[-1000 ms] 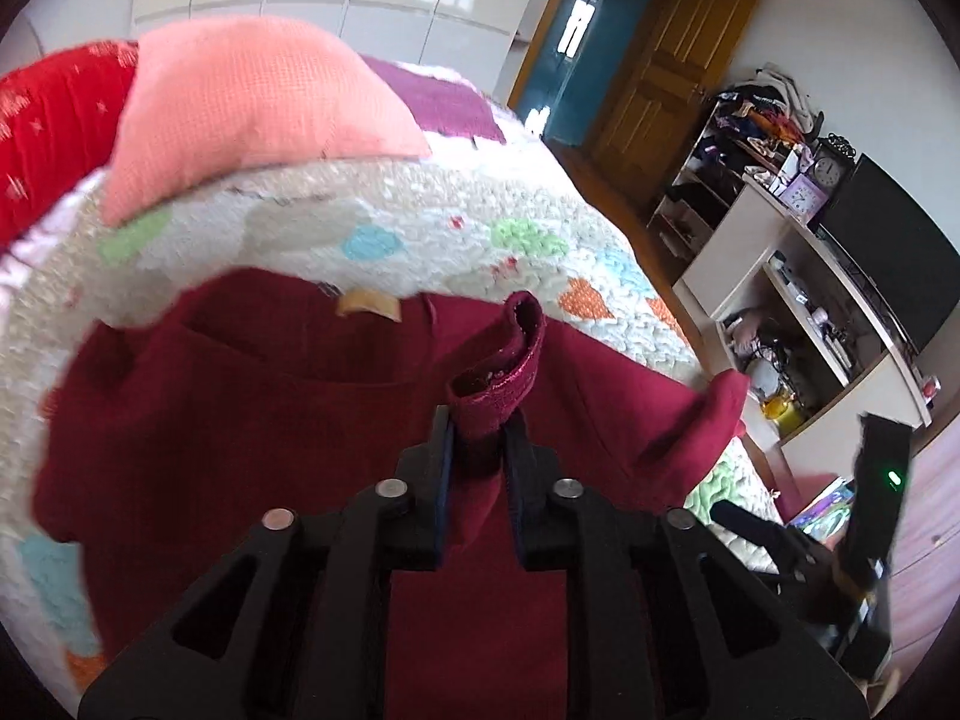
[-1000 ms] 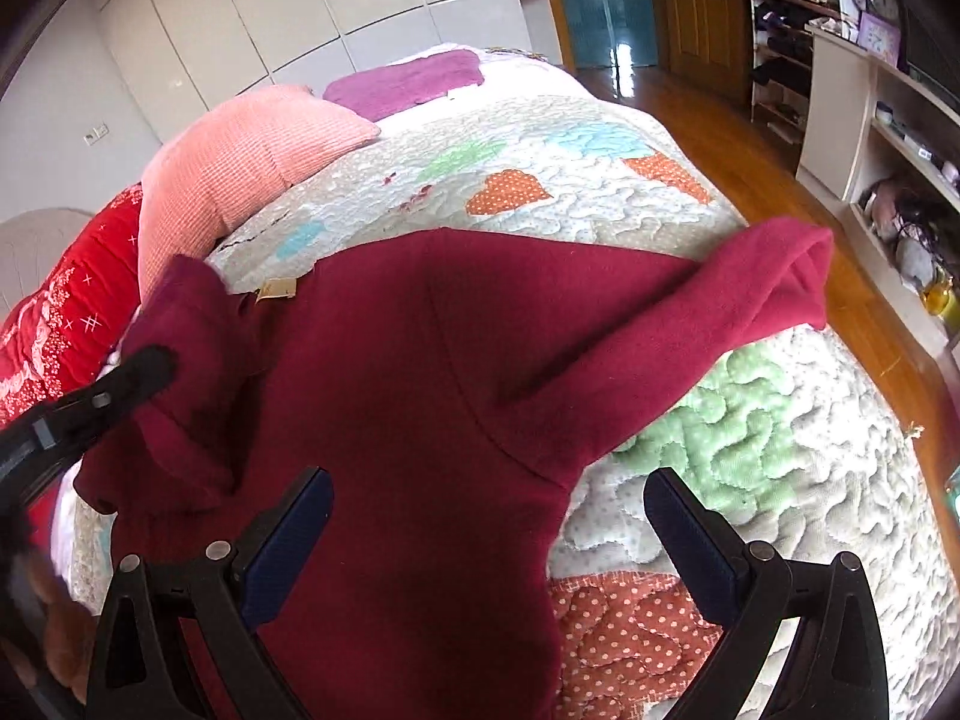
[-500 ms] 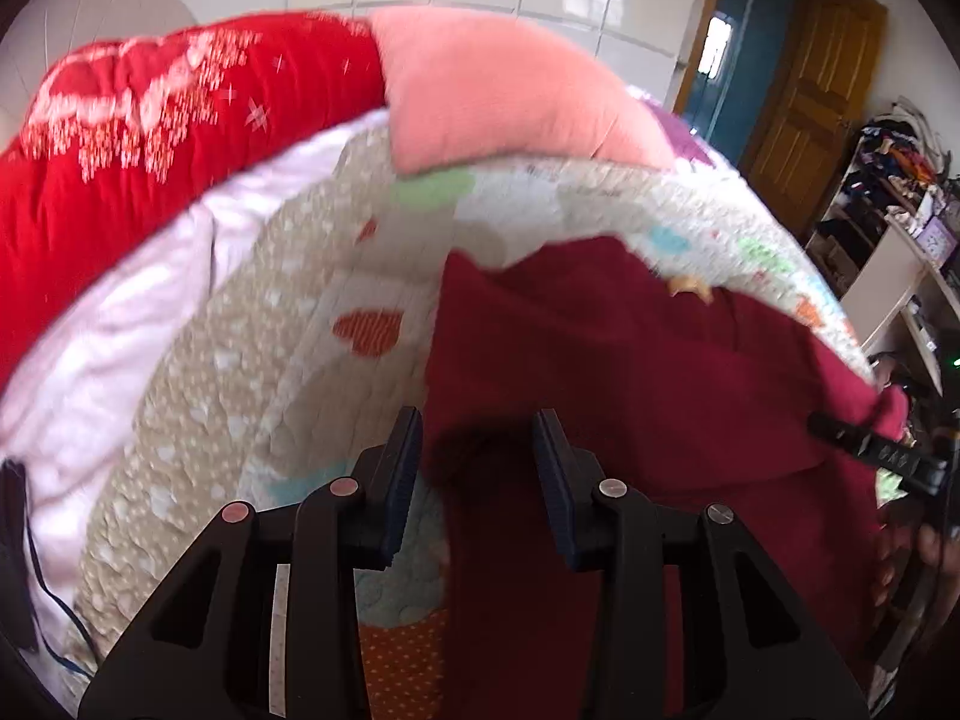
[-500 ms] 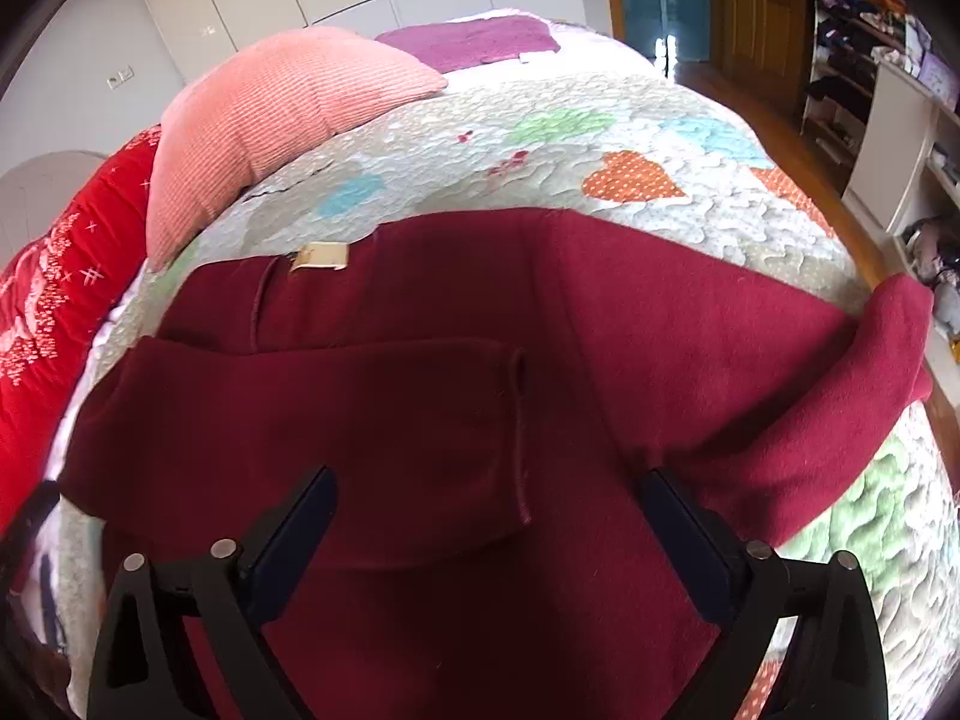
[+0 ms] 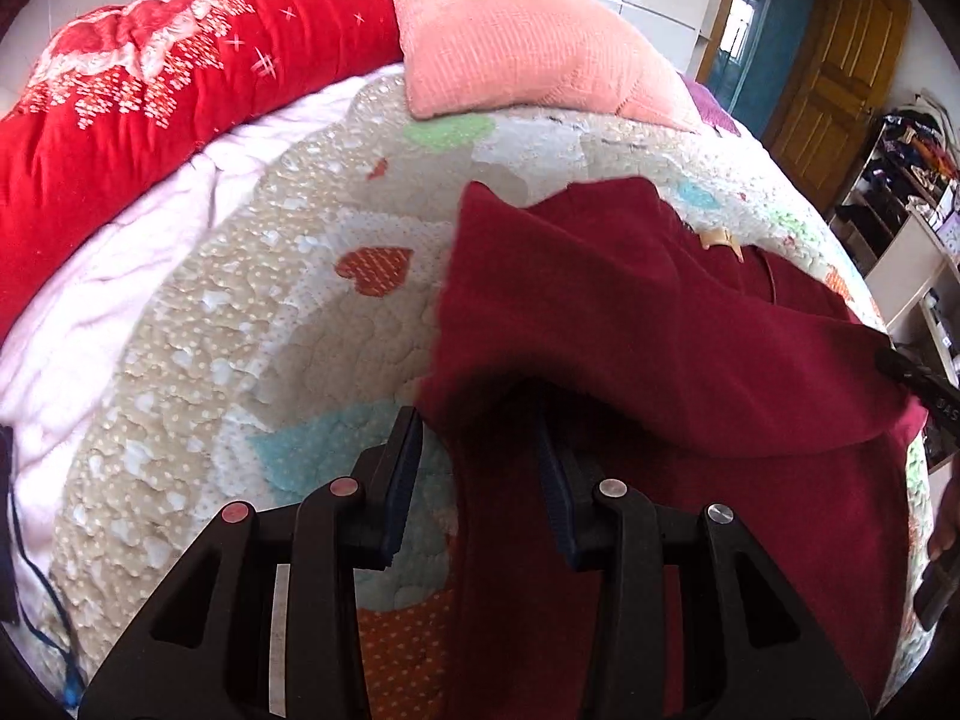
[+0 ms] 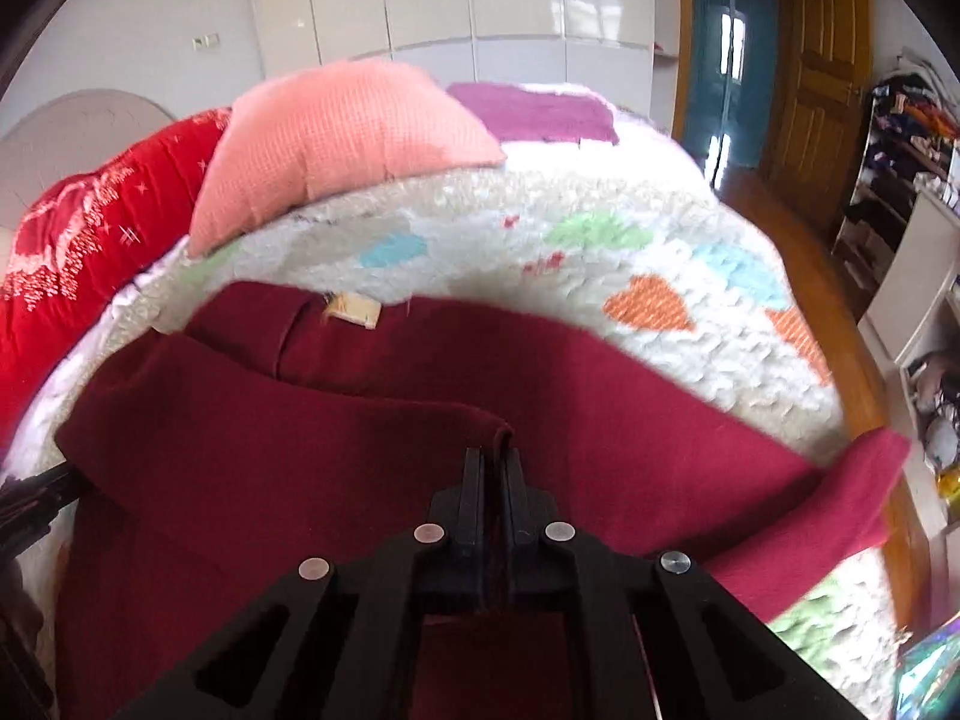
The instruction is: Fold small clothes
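Note:
A dark red top (image 5: 660, 330) with a tan neck label (image 5: 720, 237) lies flat on the quilted bed. One sleeve is folded across its chest (image 6: 270, 444); the other sleeve (image 6: 864, 492) sticks out to the right. My left gripper (image 5: 477, 426) stands partly open astride the top's left side edge. Cloth lies loose between its pads, which do not press on it. My right gripper (image 6: 493, 455) is shut on the end of the folded sleeve, and red cloth shows between its fingers. Its black tip (image 5: 924, 384) shows at the right edge of the left wrist view.
The heart-patterned quilt (image 5: 240, 330) carries a pink pillow (image 5: 528, 42), a red blanket (image 5: 150, 102) and a purple cloth (image 6: 534, 114) at its far end. On the right the bed ends at a wooden floor (image 6: 774, 204), with shelves (image 6: 900, 180) beyond.
My right jaws went from wide open to shut on the sleeve end. My left gripper let go of the sleeve cuff, swung to the top's left edge and has stayed there.

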{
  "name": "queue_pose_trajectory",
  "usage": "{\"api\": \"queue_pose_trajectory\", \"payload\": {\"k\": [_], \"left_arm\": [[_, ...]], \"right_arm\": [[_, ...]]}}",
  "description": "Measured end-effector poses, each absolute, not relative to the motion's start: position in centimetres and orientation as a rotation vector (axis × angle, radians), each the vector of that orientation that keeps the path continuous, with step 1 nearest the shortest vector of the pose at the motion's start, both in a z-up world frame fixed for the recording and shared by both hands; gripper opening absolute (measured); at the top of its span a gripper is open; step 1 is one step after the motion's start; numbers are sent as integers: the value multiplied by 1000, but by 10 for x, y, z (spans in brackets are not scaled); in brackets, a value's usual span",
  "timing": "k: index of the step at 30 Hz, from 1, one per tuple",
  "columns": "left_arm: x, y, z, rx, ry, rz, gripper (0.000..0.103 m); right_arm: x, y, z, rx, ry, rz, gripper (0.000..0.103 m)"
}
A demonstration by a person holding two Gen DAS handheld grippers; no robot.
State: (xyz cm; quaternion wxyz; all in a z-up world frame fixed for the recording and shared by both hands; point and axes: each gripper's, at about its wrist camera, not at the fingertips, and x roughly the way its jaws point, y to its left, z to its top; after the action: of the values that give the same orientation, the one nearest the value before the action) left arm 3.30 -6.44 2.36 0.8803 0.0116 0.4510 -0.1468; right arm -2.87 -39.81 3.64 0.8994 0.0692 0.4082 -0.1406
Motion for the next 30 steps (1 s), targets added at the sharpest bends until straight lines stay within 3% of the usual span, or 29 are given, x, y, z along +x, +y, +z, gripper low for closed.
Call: {"api": "queue_pose_trajectory", "payload": {"k": [11, 13, 14, 15, 16, 24, 28, 29, 30], "left_arm": [[20, -62, 55, -24, 865, -306, 37], [24, -69, 52, 5, 871, -302, 37], [27, -72, 48, 14, 875, -293, 37], [32, -74, 43, 19, 886, -284, 37], [37, -76, 34, 21, 909, -277, 37], [53, -70, 2, -55, 987, -257, 38], [55, -68, 0, -63, 984, -261, 45], [55, -67, -1, -69, 985, -265, 45], [55, -66, -1, -76, 984, -269, 45]], "right_arm": [[-35, -429, 21, 145, 930, -463, 5], [-42, -426, 34, 162, 877, -479, 21], [-44, -424, 40, 178, 842, -463, 46], [-46, -419, 50, 211, 796, -415, 61], [-45, -412, 57, 246, 764, -341, 63], [58, -318, 42, 181, 846, 185, 62], [108, -289, 14, 95, 928, 283, 62], [118, -284, 6, 60, 961, 278, 58], [125, -278, -2, 8, 994, 266, 31]]}}
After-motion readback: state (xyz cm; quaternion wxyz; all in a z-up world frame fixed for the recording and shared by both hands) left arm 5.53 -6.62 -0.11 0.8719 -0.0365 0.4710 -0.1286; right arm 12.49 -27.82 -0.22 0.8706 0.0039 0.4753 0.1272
